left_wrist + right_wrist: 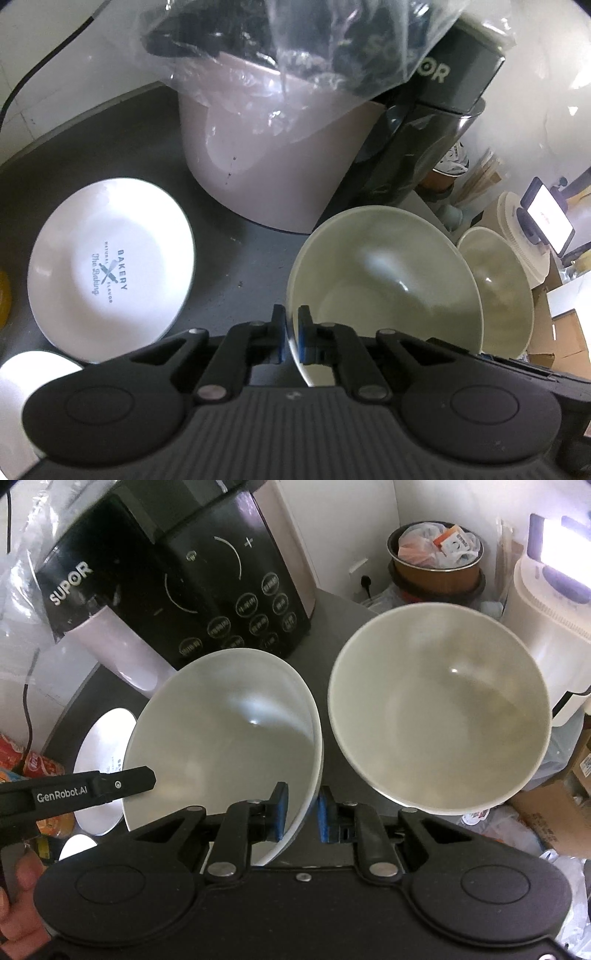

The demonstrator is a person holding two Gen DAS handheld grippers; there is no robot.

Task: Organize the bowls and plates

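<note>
The left gripper (294, 325) is pinching one rim of the nearer cream bowl (384, 280); the right gripper (301, 808) is clamping its opposite rim. A second cream bowl (439, 709) is sitting at its three o'clock, the bakery plate (110, 266) at nine o'clock on the dark countertop (236, 266).

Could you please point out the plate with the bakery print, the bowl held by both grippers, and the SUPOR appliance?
Bakery plate (110, 269): left wrist view, printed centre.
Held bowl (229, 731): right wrist view, inner wall.
SUPOR appliance (221, 587): right wrist view, black control panel.
</note>
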